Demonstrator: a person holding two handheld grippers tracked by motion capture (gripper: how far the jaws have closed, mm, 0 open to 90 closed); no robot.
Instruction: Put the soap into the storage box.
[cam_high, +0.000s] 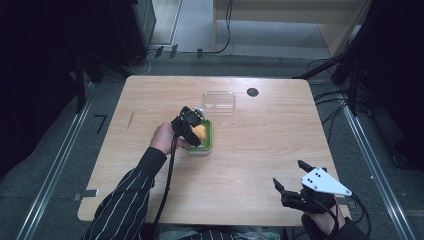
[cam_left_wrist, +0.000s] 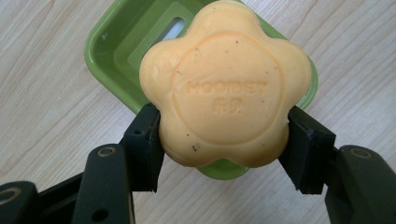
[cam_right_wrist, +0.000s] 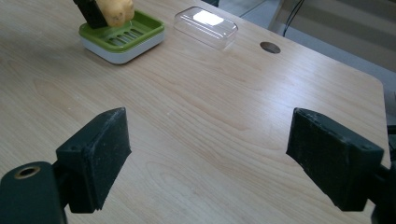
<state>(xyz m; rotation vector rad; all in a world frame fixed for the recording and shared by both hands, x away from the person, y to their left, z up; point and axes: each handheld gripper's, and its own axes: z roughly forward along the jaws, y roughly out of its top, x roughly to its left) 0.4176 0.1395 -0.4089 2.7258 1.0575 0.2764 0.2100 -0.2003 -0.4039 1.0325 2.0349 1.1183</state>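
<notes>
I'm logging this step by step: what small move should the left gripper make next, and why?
Probably lower the soap into the green dish and open: the left gripper grips it just above the dish, whose clear lid lies aside.

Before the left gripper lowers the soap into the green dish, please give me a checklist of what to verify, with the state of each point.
1. Left gripper shut on the soap, a jaw on each side: ok.
2. Soap above the green dish: ok.
3. Dish slots free: ok.
4. Clear lid off the dish, lying apart on the table: ok.
5. Right gripper open, away from the dish: ok.
6. Soap touching the dish: cannot tell.
</notes>
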